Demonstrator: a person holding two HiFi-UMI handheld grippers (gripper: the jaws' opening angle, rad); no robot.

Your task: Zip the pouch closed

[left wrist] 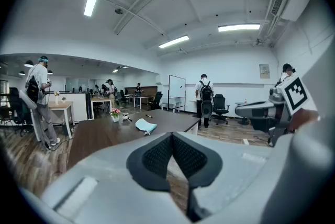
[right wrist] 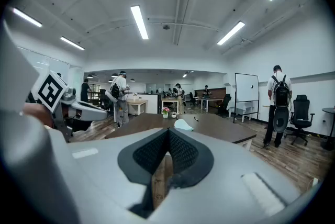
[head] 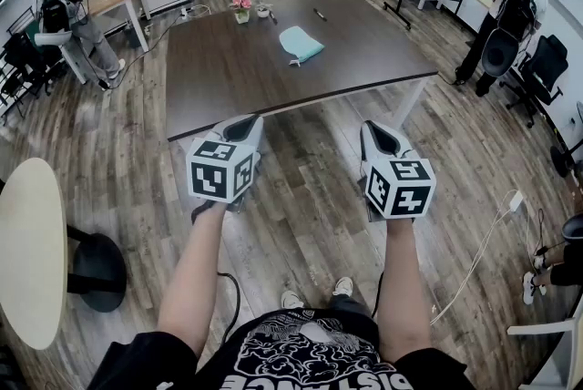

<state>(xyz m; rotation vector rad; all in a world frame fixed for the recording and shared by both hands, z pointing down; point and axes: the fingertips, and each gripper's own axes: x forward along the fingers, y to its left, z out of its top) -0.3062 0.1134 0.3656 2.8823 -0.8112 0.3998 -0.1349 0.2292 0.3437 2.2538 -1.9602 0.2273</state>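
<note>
Both forearms (head: 196, 274) stretch forward, left tongs (head: 240, 129) and right tongs (head: 382, 137) pinched together, empty.

Too small to tell on the pale blue pouch (head: 300, 44), lying toward the far edge of the dark table (head: 219, 78): zipper open or shut. Also too small to name: a slim dark item (head: 320, 14) and a small white thing (head: 263, 11) beside the flower pot (head: 241, 10) at that far edge. Cut off by the head view's left edge, a round pale table (head: 32, 251); hidden behind the left gripper (head: 244, 124) and right gripper (head: 376, 128), both holding hands.
</note>
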